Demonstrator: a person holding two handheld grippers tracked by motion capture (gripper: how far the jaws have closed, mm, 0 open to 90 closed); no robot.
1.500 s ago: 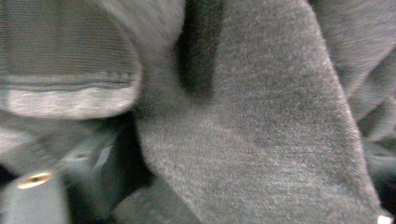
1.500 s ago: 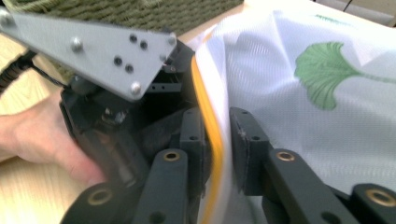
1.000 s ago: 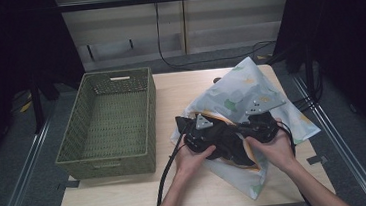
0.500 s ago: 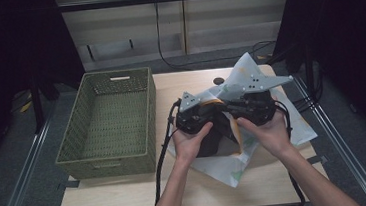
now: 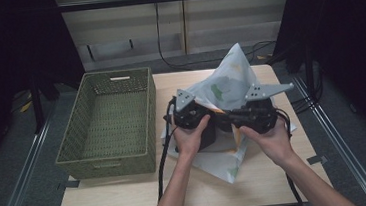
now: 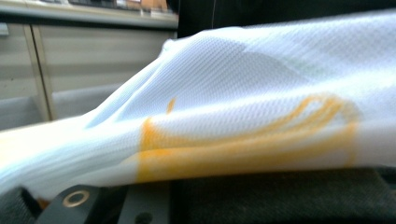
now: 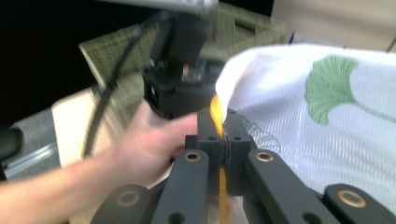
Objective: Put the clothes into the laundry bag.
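A white mesh cloth (image 5: pixel 224 82) printed with green leaves and edged in orange hangs above the right half of the table, peaking behind the hands. My right gripper (image 5: pixel 233 123) is shut on the cloth's orange edge (image 7: pixel 219 114), and the two black pads (image 7: pixel 236 140) meet on it. My left gripper (image 5: pixel 217 126) faces it from the left, close by. The cloth (image 6: pixel 257 93) lies stretched over its jaws and hides them, with an orange loop print across the fabric. Both grippers are held off the table.
A green woven basket (image 5: pixel 110 157) stands on the left half of the wooden table (image 5: pixel 143 192) with nothing in it. Black cables trail from both grippers toward the person. Cabinets and floor cables lie behind the table.
Both hands have risen with the cloth. It lay spread on the table and now stands bunched into a peak, with only its lower part on the tabletop.
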